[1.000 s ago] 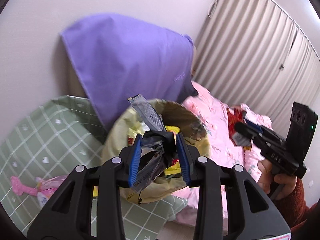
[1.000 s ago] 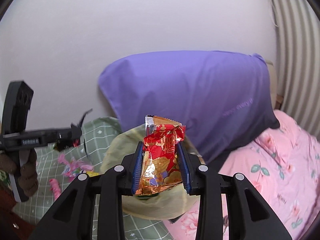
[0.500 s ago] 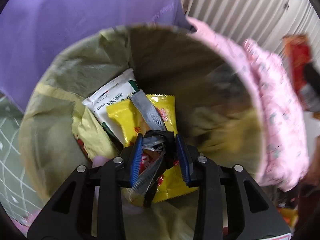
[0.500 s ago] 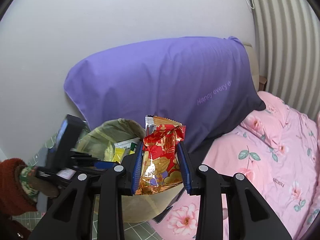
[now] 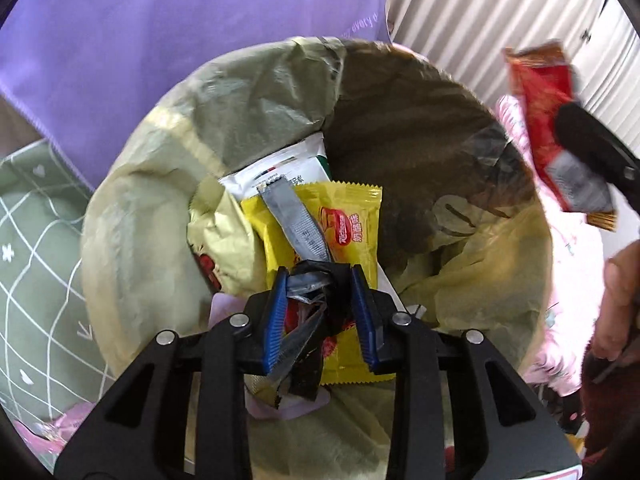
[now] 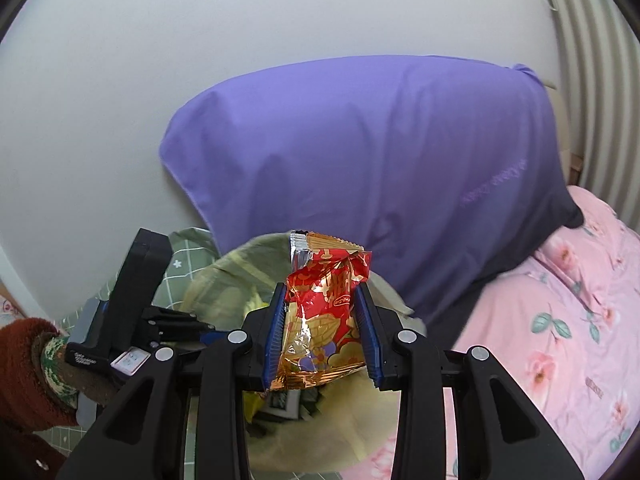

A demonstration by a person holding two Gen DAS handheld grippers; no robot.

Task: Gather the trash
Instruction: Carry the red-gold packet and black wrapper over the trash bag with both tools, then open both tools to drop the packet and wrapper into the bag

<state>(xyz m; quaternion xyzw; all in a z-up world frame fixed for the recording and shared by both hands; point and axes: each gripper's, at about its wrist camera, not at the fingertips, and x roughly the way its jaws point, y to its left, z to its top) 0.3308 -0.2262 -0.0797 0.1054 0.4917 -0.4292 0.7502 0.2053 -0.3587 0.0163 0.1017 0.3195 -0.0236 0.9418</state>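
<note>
My left gripper (image 5: 320,314) is shut on a crumpled black and silver wrapper (image 5: 298,224) and holds it inside the mouth of the trash bin lined with a yellow-green bag (image 5: 152,216). A yellow snack packet (image 5: 352,224) and a white packet (image 5: 292,168) lie in the bin. My right gripper (image 6: 320,330) is shut on a red and gold foil wrapper (image 6: 320,316) just over the bin's rim (image 6: 236,264). The red wrapper also shows in the left wrist view (image 5: 556,140), at the bin's right edge. The left gripper shows in the right wrist view (image 6: 136,320).
A purple pillow (image 6: 380,176) leans on the wall behind the bin. A pink floral quilt (image 6: 568,320) lies to the right. A green checked cushion (image 5: 36,248) lies to the left. Vertical blinds (image 5: 500,12) hang at the back right.
My left gripper has gone from above the bin down into its mouth with the wrapper. My right gripper has moved closer to the bin's rim with the red wrapper.
</note>
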